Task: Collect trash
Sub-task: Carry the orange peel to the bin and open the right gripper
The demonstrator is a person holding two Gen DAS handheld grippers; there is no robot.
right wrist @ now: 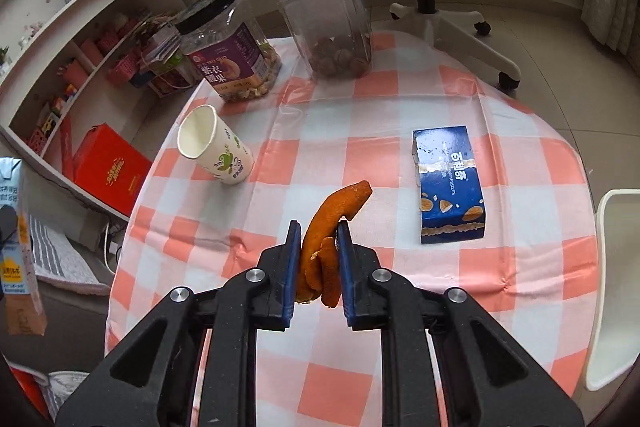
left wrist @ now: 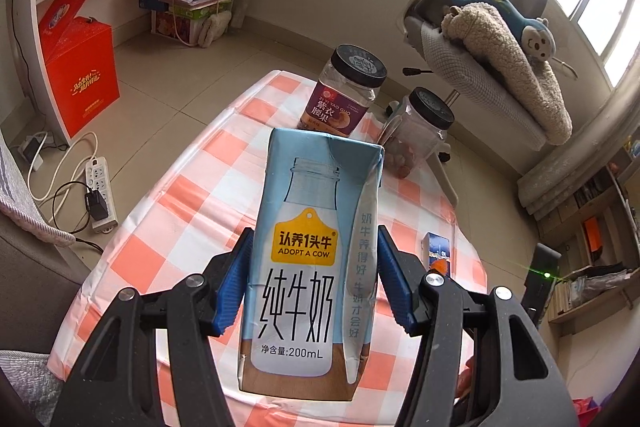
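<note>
My left gripper (left wrist: 314, 247) is shut on a light-blue milk carton (left wrist: 316, 247), held upright above the checked tablecloth (left wrist: 192, 195); its blue pads press both sides. The same carton (right wrist: 16, 243) shows at the left edge of the right wrist view. My right gripper (right wrist: 318, 233) is shut on a curled strip of orange peel (right wrist: 328, 227), lifted off the tablecloth (right wrist: 400, 107). A paper cup (right wrist: 216, 147) lies on its side to the left. A blue biscuit box (right wrist: 448, 183) lies flat to the right, and its end (left wrist: 438, 249) peeks past my left gripper.
Two black-lidded clear jars stand at the table's far edge: a labelled nut jar (right wrist: 230, 47) and a plain one (right wrist: 326, 23). An office chair (right wrist: 432, 7) stands behind them. A white chair (right wrist: 616, 287) is at the right. Shelves and a red box (left wrist: 80, 79) are left.
</note>
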